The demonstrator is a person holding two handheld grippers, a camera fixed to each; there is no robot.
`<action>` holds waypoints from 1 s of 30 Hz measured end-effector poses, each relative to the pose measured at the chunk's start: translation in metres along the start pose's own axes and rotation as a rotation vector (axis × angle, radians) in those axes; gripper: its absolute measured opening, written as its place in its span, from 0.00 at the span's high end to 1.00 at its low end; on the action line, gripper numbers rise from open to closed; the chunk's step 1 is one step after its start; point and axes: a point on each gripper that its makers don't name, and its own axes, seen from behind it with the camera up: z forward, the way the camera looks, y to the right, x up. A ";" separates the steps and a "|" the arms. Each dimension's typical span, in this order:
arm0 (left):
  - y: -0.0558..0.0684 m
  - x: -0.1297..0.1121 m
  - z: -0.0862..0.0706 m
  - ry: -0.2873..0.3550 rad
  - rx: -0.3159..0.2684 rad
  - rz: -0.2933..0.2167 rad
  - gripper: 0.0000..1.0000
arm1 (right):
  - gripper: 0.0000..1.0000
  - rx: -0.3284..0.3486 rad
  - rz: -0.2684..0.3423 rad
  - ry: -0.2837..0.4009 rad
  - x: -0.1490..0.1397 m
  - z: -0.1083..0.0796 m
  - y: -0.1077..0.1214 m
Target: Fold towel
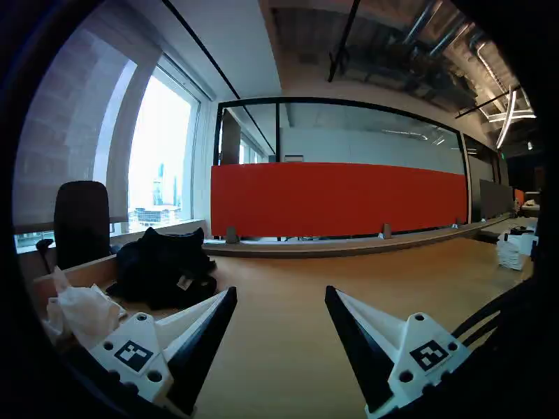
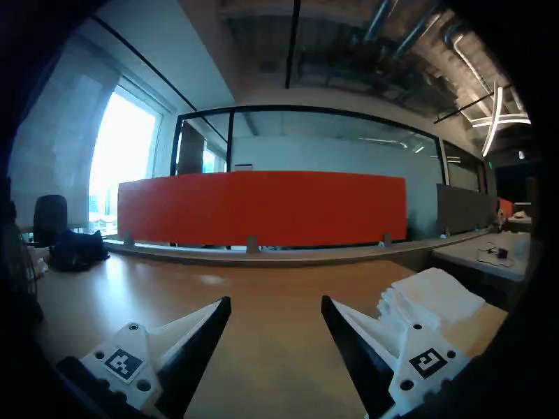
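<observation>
No readable text anywhere, tbh. Just black-and-white square code tags (image 1: 134, 354) on the jaws, no actual letters or numbers.

The table (image 1: 391, 272) looks like pale wood, smooth, with a soft sheen where the window light falls. The left tongs (image 1: 279, 293) and right tongs (image 2: 274, 300) are white matt plastic with black matt inner faces. The stack of towels (image 2: 433, 293) is white cloth, soft and matt. The black bundle (image 1: 164, 269) looks like matt fabric. The red partition (image 1: 339, 199) is flat and matt; the glass (image 1: 363, 133) above it is glossy.
</observation>
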 end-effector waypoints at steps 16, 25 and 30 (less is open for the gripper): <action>0.000 0.000 -0.001 0.000 0.000 0.000 0.07 | 0.00 -0.009 -0.002 0.005 0.001 0.006 -0.002; 0.001 0.000 -0.001 0.000 0.000 0.000 0.06 | 0.00 -0.016 -0.001 0.004 0.000 0.008 0.000; 0.000 0.000 -0.001 0.000 0.000 0.000 0.07 | 0.00 -0.021 -0.002 0.004 0.001 0.009 0.000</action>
